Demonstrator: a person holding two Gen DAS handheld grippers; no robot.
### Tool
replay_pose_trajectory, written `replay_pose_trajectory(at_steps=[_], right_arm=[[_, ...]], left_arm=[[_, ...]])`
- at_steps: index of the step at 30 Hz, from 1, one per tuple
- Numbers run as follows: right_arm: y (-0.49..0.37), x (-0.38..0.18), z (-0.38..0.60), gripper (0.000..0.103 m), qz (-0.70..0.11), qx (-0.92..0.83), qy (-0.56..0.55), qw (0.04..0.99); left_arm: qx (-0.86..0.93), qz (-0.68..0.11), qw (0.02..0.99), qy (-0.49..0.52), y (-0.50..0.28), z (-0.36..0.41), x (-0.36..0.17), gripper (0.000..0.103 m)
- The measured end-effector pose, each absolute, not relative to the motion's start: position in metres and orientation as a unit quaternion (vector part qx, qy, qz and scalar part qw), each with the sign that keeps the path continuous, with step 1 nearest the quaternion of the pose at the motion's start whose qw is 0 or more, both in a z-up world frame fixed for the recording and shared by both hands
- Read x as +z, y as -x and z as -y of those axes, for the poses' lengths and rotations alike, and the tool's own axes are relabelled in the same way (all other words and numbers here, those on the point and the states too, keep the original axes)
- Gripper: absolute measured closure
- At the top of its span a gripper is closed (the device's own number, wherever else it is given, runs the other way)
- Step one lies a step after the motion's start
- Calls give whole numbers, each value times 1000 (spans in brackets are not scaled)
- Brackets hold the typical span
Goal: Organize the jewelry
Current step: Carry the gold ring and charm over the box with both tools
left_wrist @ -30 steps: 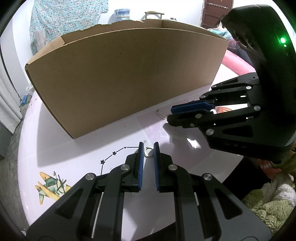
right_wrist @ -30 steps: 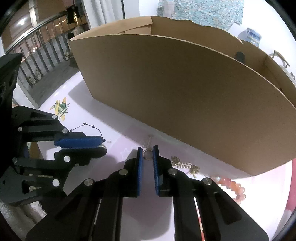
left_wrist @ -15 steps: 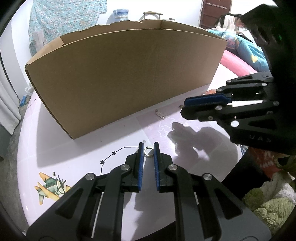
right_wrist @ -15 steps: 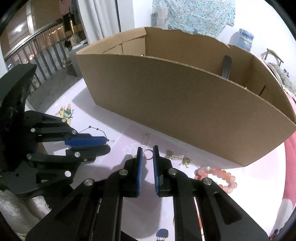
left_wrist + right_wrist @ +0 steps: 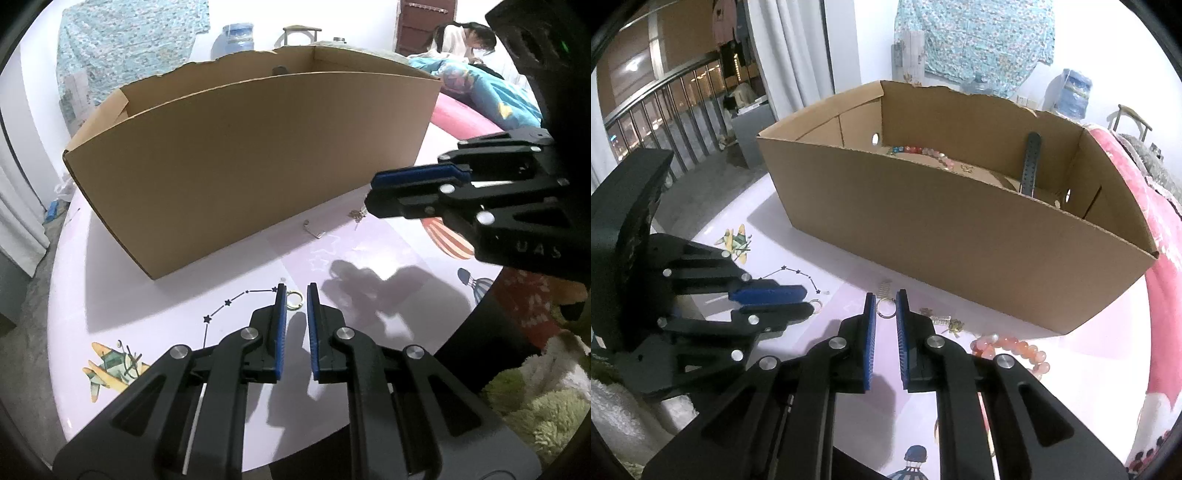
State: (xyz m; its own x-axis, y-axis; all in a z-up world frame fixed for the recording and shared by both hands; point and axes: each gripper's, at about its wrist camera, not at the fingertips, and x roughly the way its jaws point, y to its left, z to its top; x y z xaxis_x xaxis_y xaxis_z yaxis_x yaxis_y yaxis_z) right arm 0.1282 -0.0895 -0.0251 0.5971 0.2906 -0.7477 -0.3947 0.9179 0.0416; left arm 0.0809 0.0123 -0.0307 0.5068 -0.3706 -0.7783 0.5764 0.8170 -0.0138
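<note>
My left gripper [image 5: 294, 299] is shut on a small gold ring [image 5: 294, 298], held above the pink table [image 5: 147, 295]. My right gripper [image 5: 885, 308] is shut on a silver ring [image 5: 885, 307], lifted above the table in front of the open cardboard box [image 5: 960, 229]. The box also shows in the left wrist view [image 5: 251, 173]. Inside it lie a bead bracelet [image 5: 919, 151] and a dark strap [image 5: 1030, 162]. Each gripper shows in the other's view: the right one [image 5: 373, 192] and the left one [image 5: 809, 306].
On the table before the box lie an orange bead bracelet [image 5: 1012, 347], small gold earrings [image 5: 945, 321], a silver spring clip [image 5: 884, 286] and a printed star chain [image 5: 236, 299]. A person [image 5: 465, 40] sits far behind. Fluffy fabric [image 5: 535, 398] lies beyond the table edge.
Both grippers rose with their rings. The right gripper lifted higher and pulled back, so the box interior now shows.
</note>
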Motion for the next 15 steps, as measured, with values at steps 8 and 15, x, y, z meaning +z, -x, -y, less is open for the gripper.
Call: replay_pose_trajectory(at_steps=[8,15], right_arm=[[-127,-27,89,92,-402,191,55,894],[-127,-29,95,92,-401,188,44,896]], left_arm=[[-272,-426,851,-143,-89,-9,-38,79],[-279,-431,843,-162,-90,-5,-37,91]])
